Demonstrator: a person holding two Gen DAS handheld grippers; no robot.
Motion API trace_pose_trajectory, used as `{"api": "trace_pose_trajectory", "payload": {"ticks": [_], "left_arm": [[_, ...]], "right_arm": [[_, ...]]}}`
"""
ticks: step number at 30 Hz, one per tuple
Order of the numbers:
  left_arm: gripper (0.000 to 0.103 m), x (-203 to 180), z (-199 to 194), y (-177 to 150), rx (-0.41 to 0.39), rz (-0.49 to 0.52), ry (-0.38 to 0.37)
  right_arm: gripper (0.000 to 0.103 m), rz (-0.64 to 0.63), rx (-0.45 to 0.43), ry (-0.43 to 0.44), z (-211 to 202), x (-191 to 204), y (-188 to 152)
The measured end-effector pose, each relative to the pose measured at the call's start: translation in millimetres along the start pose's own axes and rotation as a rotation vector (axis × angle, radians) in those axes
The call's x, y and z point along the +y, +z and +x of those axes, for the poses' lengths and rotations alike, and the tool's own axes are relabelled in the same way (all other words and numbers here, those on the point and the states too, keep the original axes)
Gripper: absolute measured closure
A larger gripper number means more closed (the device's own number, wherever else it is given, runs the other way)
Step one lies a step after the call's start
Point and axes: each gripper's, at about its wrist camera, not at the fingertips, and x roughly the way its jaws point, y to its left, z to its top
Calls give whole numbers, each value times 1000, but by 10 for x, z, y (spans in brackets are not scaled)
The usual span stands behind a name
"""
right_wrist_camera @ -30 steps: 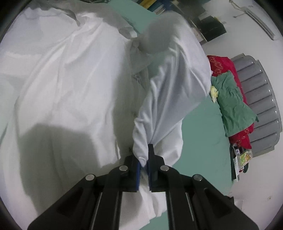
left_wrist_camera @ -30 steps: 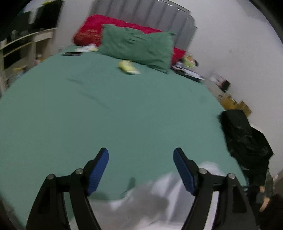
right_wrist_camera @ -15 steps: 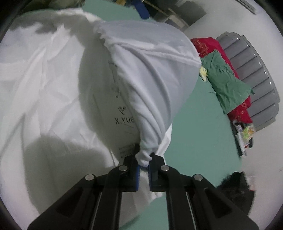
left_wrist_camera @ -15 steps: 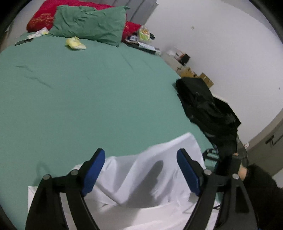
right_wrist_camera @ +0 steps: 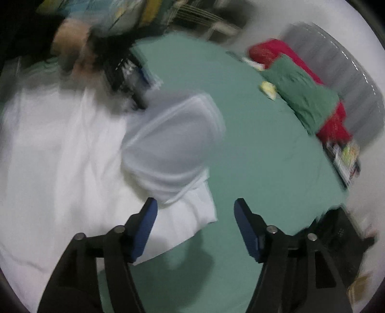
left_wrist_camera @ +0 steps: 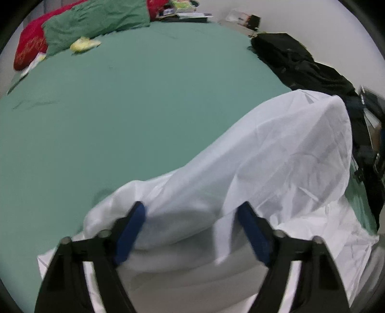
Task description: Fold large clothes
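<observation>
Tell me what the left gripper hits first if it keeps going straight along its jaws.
Most likely the white garment: the left gripper, jaws closing, nothing pinched, points at its raised fold on the green bedsheet. Depth is unclear.

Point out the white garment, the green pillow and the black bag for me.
white garment (left_wrist_camera: 276,154): left wrist view, on its raised billowing fold.
green pillow (left_wrist_camera: 96,21): left wrist view, middle of the pillowcase.
black bag (left_wrist_camera: 288,55): left wrist view, on its upper part at the bed's edge.
</observation>
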Motion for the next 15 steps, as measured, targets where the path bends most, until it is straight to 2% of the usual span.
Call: {"api": "trace_pose_trajectory", "payload": {"ticks": [1, 2, 4, 10, 11, 12, 13, 14, 15], "left_arm": [[53, 40, 4, 7, -4, 15, -20], [77, 102, 2, 0, -5, 23, -22], [99, 122, -30, 25, -5, 42, -6], [99, 97, -133, 11, 26, 82, 9], [98, 118, -161, 10, 27, 83, 6], [96, 126, -181, 21, 32, 84, -3], [81, 155, -224, 6, 32, 84, -21], [56, 178, -270, 1, 25, 82, -43], [48, 193, -318, -8, 16, 79, -60]], "right_arm": [[27, 50, -35, 15, -26, -118, 40], [25, 91, -69, 29, -13, -243, 115], [23, 100, -73, 67, 110, -325, 255], [23, -95, 78, 200, 803, -189, 759], [23, -103, 127, 304, 880, -158, 800], [23, -119, 161, 360, 911, -99, 822], [22, -141, 190, 394, 929, -23, 832], [23, -180, 239, 442, 955, 92, 827], [27, -203, 286, 467, 982, 190, 786]]}}
